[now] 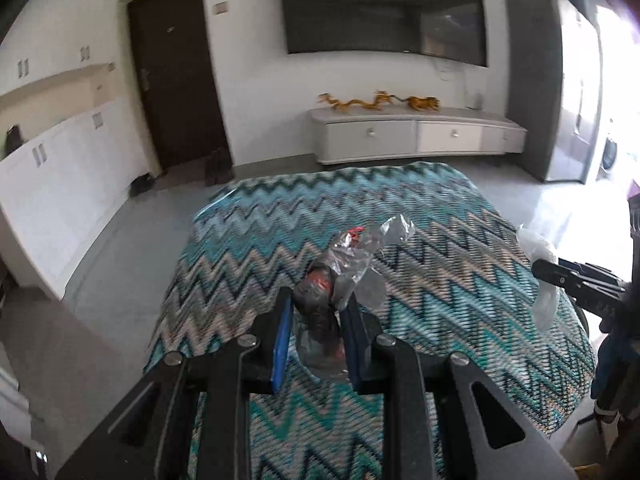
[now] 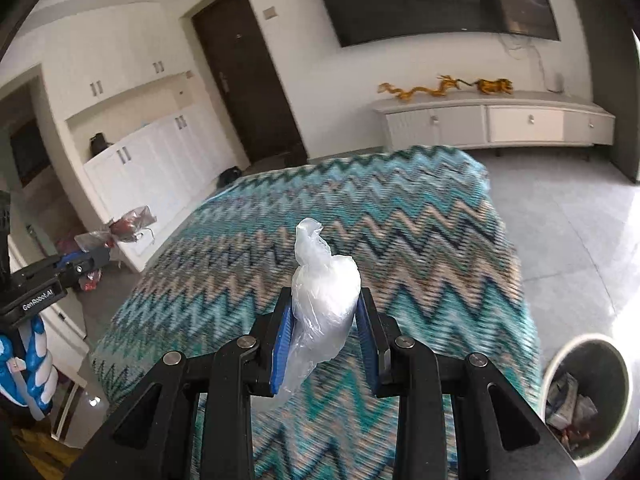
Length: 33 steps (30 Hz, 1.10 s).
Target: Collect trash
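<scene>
My left gripper point(image 1: 316, 306) is shut on a crumpled clear plastic wrapper with red and dark scraps inside point(image 1: 344, 264), held above the zigzag-patterned cloth point(image 1: 420, 216). That wrapper point(image 2: 128, 226) and the left gripper point(image 2: 86, 264) also show at the left edge of the right wrist view. My right gripper point(image 2: 324, 304) is shut on a knotted whitish plastic bag point(image 2: 324, 284), its twisted top sticking up. The same bag point(image 1: 538, 276) and the right gripper point(image 1: 560, 276) appear at the right edge of the left wrist view. A white trash bin point(image 2: 588, 392) with rubbish inside stands on the floor at lower right.
The patterned cloth covers a table point(image 2: 360, 220) beneath both grippers. Behind it are a low white TV cabinet point(image 1: 416, 136) with golden dragon figures, a wall television point(image 1: 384, 8), a dark door point(image 1: 176, 68) and white cupboards point(image 1: 60, 184). Grey tiled floor point(image 2: 560, 216) surrounds the table.
</scene>
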{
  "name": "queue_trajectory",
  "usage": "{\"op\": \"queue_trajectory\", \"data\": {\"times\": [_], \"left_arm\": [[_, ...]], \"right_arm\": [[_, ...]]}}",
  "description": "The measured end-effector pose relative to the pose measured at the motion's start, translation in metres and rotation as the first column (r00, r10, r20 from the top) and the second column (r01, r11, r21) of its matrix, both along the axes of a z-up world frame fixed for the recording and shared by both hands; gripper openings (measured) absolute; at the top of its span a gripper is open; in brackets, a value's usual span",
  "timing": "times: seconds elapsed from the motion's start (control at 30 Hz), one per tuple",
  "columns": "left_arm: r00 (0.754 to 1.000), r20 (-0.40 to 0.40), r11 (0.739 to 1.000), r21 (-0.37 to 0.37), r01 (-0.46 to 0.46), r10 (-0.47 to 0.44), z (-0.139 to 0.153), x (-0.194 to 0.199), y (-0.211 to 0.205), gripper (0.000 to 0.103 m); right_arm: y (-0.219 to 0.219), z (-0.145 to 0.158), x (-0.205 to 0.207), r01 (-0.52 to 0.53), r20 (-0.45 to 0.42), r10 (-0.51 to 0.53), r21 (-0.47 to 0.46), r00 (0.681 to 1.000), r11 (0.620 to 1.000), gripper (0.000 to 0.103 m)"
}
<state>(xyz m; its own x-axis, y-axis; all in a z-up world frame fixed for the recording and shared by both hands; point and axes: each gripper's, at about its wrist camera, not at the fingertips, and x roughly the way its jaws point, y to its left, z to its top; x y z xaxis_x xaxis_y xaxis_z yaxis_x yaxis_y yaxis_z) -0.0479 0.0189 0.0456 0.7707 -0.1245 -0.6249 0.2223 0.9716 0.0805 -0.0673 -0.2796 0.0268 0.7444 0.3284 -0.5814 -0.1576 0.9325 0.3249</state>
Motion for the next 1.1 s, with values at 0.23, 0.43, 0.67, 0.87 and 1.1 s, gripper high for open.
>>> {"op": "queue_trajectory", "data": {"times": [0.23, 0.43, 0.67, 0.87, 1.1], "left_arm": [[0.999, -0.020, 0.999, -0.015, -0.049, 0.048, -0.006, -0.001, 0.018, 0.022], [0.998, -0.027, 0.998, -0.014, -0.054, 0.053, -0.009, -0.002, 0.018, 0.022], [0.997, -0.042, 0.997, -0.011, -0.070, 0.070, -0.014, 0.000, 0.020, 0.022], [0.996, -0.047, 0.997, -0.005, -0.077, 0.077, -0.015, -0.001, 0.018, 0.022], [0.996, -0.050, 0.997, -0.001, -0.080, 0.080, -0.016, -0.001, 0.019, 0.022]], "right_arm": [[0.022, -0.010, 0.007, -0.055, -0.021, 0.055, 0.003, 0.998, 0.998, 0.031], [0.018, -0.013, 0.011, -0.045, -0.022, 0.045, 0.008, 0.999, 0.999, 0.031], [0.017, -0.020, 0.017, -0.047, -0.033, 0.047, 0.019, 0.998, 0.999, 0.031], [0.019, -0.022, 0.020, -0.052, -0.030, 0.053, 0.017, 0.998, 0.998, 0.031], [0.019, -0.022, 0.020, -0.054, -0.030, 0.054, 0.019, 0.998, 0.998, 0.031]]}}
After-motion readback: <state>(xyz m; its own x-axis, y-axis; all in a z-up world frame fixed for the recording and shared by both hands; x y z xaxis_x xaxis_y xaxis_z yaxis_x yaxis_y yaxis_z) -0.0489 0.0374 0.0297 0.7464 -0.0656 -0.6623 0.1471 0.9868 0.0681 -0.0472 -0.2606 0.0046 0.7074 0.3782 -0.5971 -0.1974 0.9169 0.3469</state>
